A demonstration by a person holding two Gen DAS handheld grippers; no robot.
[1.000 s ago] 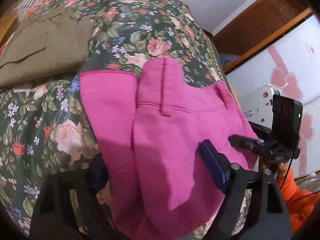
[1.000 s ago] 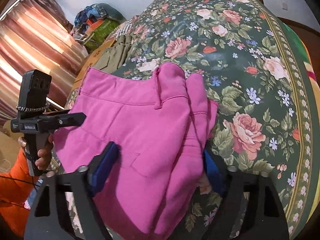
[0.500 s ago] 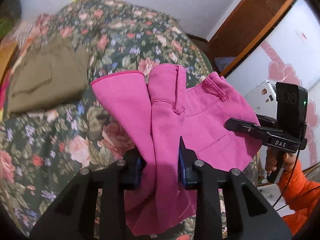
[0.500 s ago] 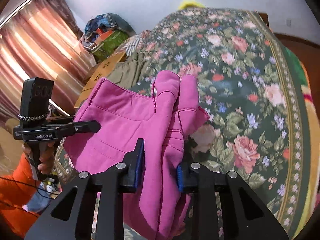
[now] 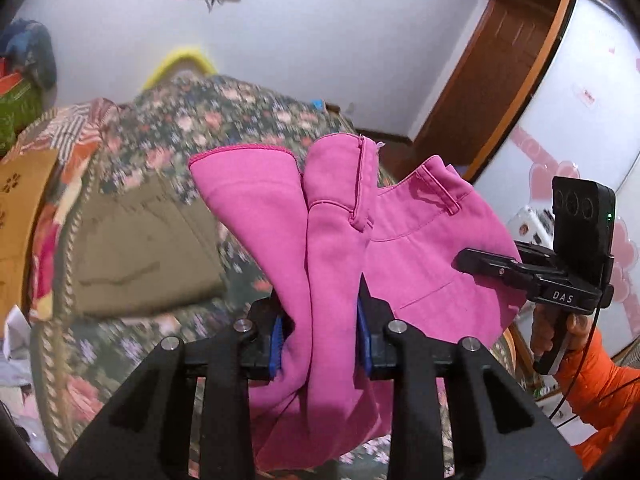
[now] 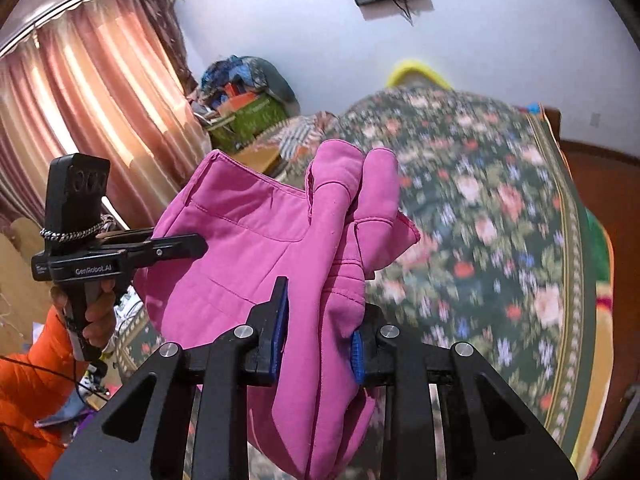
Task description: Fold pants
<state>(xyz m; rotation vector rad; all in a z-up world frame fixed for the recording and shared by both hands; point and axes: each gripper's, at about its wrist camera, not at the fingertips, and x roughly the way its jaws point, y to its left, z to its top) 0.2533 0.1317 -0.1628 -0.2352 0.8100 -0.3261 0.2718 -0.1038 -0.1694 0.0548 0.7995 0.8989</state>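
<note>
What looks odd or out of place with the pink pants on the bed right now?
The pink pants are not flat: each gripper's jaws pinch a thick bunch of fabric, and the waistband sags crooked between them above the floral bedspread. No tear or stain shows. The olive garment lies folded on the bed.

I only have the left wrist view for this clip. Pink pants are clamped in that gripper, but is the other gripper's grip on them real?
Observer: Yes. In the right wrist view the right gripper is shut on a bunched fold of the pink pants.
Operator: What's on the far side of the person's left hand?
Observer: Reddish curtains with light behind them.
Operator: Anything else there?
Observer: A green box under a heap of clothes by the wall.
</note>
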